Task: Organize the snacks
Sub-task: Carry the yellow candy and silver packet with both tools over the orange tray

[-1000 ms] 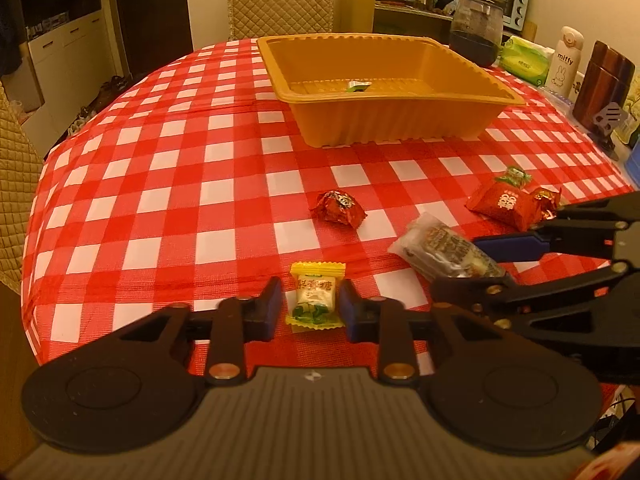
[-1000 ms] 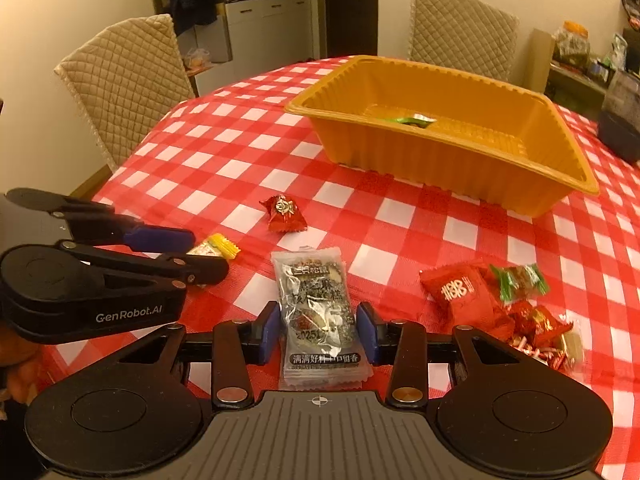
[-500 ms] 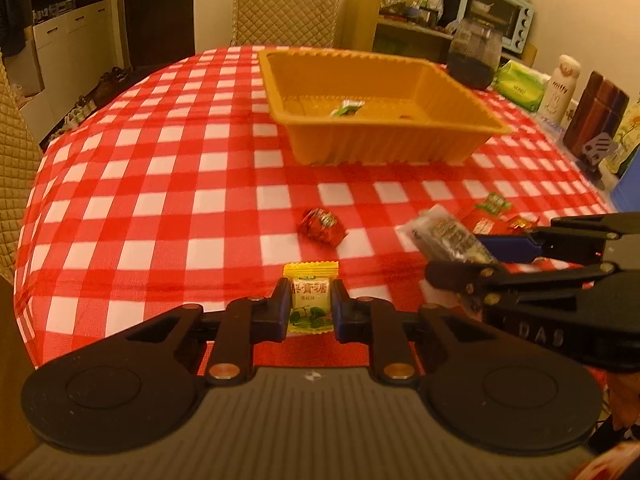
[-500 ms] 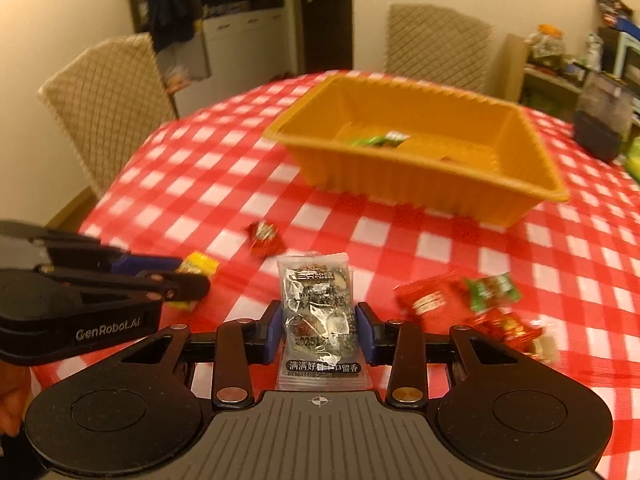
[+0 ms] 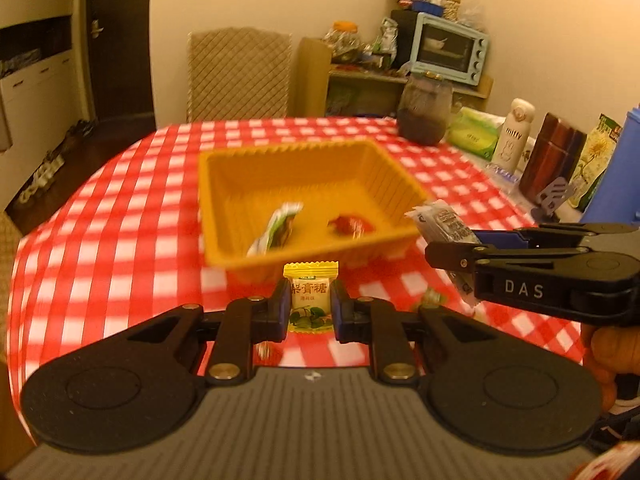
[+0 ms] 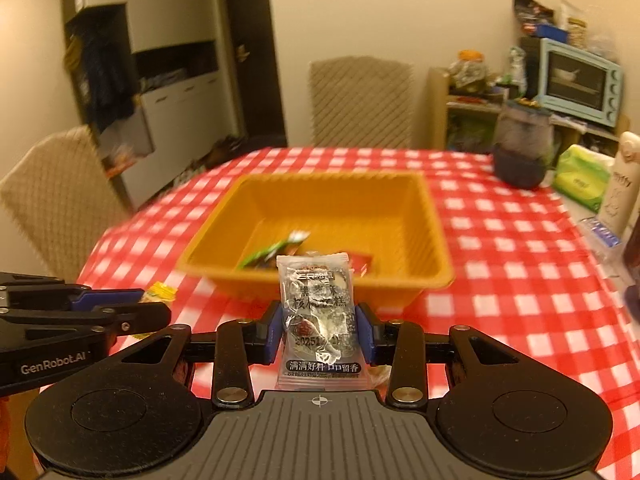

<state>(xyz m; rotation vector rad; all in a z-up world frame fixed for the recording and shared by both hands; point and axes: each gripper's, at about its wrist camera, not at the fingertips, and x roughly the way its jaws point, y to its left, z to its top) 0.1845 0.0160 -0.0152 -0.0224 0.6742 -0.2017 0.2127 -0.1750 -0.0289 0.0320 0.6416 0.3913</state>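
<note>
My left gripper [image 5: 310, 307] is shut on a small yellow candy packet [image 5: 310, 300] and holds it in the air in front of the orange tray [image 5: 240, 258]. My right gripper [image 6: 318, 330] is shut on a clear silver snack packet [image 6: 317, 316] and holds it up before the same tray [image 6: 434, 216]. The tray holds a green-white packet [image 5: 276, 228] and a red candy [image 5: 350, 225]. In the left wrist view the right gripper [image 5: 444, 248] shows at right with its packet [image 5: 442, 222]. In the right wrist view the left gripper [image 6: 152, 308] shows at lower left.
The table has a red-white checked cloth [image 5: 120, 208]. At the back right stand a dark jar [image 5: 424, 114], a green tissue pack [image 5: 474, 132], a white bottle [image 5: 512, 136] and a brown container [image 5: 550, 156]. Quilted chairs [image 6: 360, 104] stand behind and to the left.
Both grippers have lifted their packets off the cloth and moved forward toward the tray. The loose candies on the cloth have mostly dropped out of view below.
</note>
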